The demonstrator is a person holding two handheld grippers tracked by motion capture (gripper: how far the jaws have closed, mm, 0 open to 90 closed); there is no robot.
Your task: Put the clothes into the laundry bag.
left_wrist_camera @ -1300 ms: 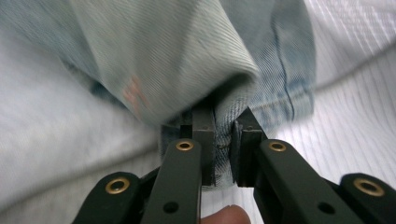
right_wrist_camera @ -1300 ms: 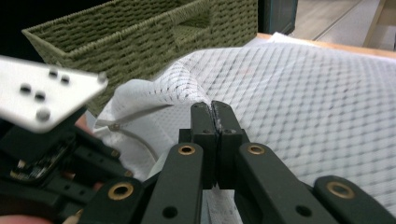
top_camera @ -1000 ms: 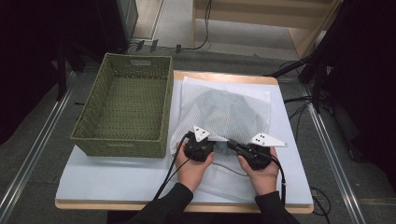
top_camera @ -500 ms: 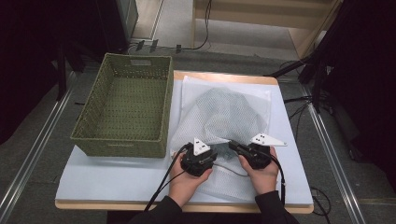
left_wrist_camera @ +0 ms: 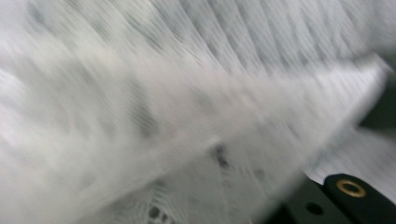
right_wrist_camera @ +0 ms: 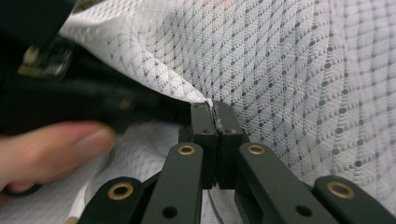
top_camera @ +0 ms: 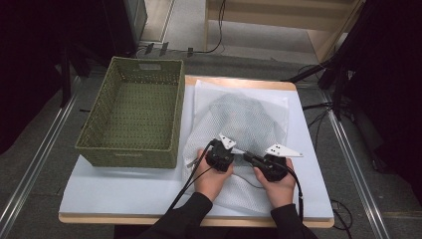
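Observation:
A white mesh bag (top_camera: 239, 124) lies flat on the table with a grey garment (top_camera: 241, 112) inside it. My right gripper (top_camera: 247, 157) reaches left over the bag's near part. In the right gripper view its jaws (right_wrist_camera: 212, 112) are shut on a raised edge of the mesh bag (right_wrist_camera: 280, 70). My left gripper (top_camera: 220, 151) sits just left of it, close against the mesh. The left gripper view is blurred mesh (left_wrist_camera: 177, 102) with one black jaw link at the bottom right. Whether that gripper is open or shut is hidden.
A green wicker basket (top_camera: 130, 155) stands empty on the left half of the white table cover (top_camera: 124, 189). A hand and the left gripper's black body (right_wrist_camera: 70, 107) lie close on the left in the right gripper view. Cables trail from both grippers toward the table's front edge.
The left gripper drew back toward the person, then moved right and forward, closer to the right gripper. The right gripper has stayed almost in place on the mesh.

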